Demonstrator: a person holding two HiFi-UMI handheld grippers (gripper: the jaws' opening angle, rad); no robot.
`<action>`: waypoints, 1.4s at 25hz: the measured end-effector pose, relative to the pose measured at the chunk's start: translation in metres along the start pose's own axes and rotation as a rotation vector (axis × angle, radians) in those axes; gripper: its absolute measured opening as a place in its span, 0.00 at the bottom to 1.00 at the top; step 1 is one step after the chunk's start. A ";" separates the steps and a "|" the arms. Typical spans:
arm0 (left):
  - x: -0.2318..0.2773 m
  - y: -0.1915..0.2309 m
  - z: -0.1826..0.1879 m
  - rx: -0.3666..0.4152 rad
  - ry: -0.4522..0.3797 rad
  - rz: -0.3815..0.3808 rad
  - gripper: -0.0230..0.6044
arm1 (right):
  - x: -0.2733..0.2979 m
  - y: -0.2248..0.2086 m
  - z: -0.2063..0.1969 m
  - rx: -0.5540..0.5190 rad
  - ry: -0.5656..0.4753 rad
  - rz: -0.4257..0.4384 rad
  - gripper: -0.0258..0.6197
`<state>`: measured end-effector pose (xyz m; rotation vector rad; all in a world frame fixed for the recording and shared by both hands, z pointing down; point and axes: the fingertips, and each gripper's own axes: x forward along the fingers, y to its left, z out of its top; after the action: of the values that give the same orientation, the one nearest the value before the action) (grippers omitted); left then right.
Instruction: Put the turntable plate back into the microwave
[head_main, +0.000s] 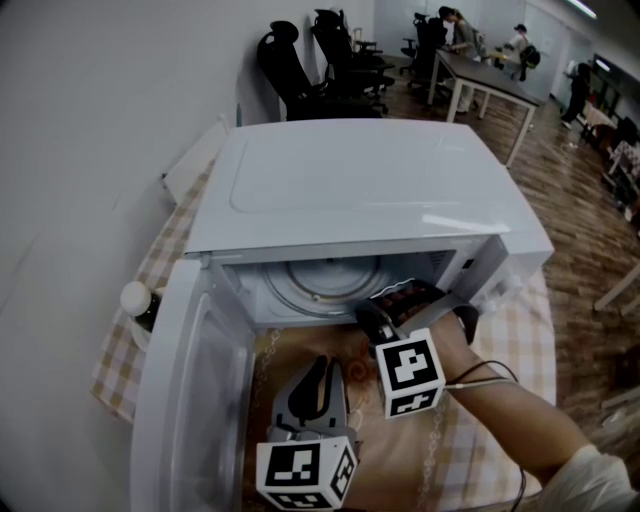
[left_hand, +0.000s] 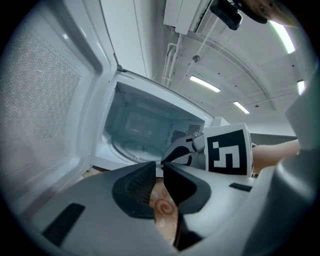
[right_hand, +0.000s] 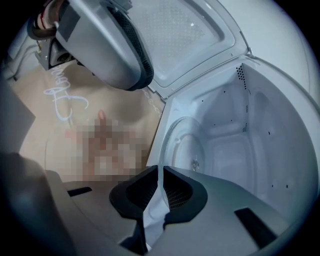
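The white microwave (head_main: 350, 180) stands with its door (head_main: 185, 400) swung open to the left. The clear glass turntable plate (head_main: 310, 285) lies in the cavity, its near rim at the opening. My right gripper (head_main: 364, 311) reaches into the opening and is shut on that rim. In the right gripper view the thin plate (right_hand: 175, 140) runs edge-on from between the pads (right_hand: 172, 192) into the cavity. My left gripper (head_main: 328, 362) hovers over the tablecloth in front of the opening, beside the door. Its jaws (left_hand: 162, 167) are shut with nothing in them.
The microwave sits on a table with a checkered cloth (head_main: 135, 350). A bottle with a white cap (head_main: 137, 300) stands left of the door hinge, by a grey wall. Office chairs (head_main: 320, 60), desks (head_main: 490, 80) and people fill the room behind.
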<state>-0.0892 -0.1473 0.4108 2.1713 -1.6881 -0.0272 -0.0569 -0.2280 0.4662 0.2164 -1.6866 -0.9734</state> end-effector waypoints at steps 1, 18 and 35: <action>-0.001 0.001 -0.001 -0.002 0.000 0.002 0.11 | 0.001 0.000 0.001 0.006 0.001 0.002 0.13; 0.020 0.020 0.015 0.192 0.017 0.060 0.12 | -0.025 -0.026 0.018 0.437 -0.204 -0.024 0.13; 0.094 0.015 -0.016 1.447 0.451 0.053 0.23 | -0.060 0.010 -0.020 0.420 -0.114 -0.066 0.13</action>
<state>-0.0734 -0.2334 0.4510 2.5370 -1.5824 2.0652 -0.0144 -0.1957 0.4311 0.5031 -1.9886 -0.6789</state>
